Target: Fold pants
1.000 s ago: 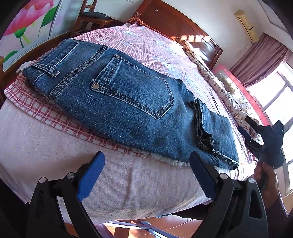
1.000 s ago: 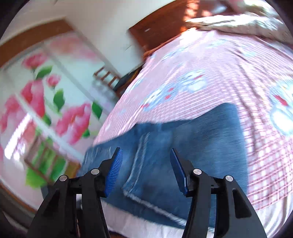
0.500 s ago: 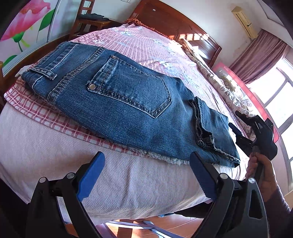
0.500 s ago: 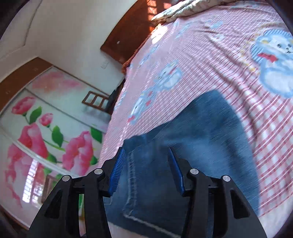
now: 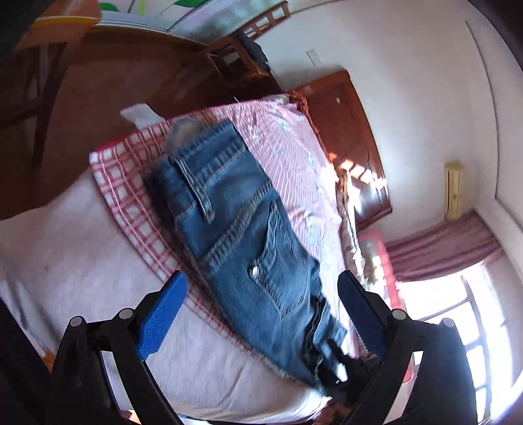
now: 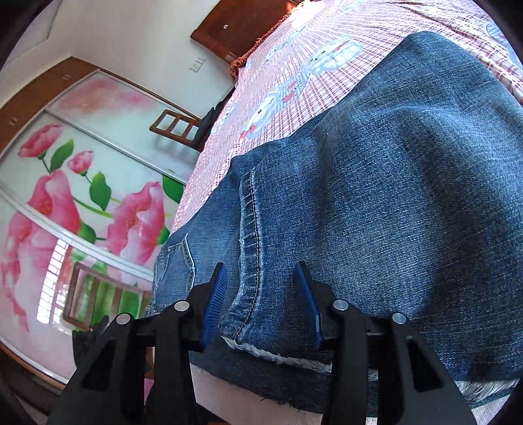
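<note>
The folded jeans [image 5: 248, 235] lie on the pink checked sheet [image 5: 130, 183] near the bed's [image 5: 65, 261] front edge, long axis along that edge, waistband toward the wardrobe side; no label is readable. The left tool [image 5: 261, 314] hovers wide open, holding nothing. The right tool [image 6: 261, 304] is closing around the hem end, the cloth between its pads.

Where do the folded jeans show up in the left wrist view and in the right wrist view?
Left wrist: jeans run diagonally across the centre, on the checked sheet.
Right wrist: jeans fill the lower right, hem between the closing right gripper.
Shared landmark: wooden headboard.
</note>
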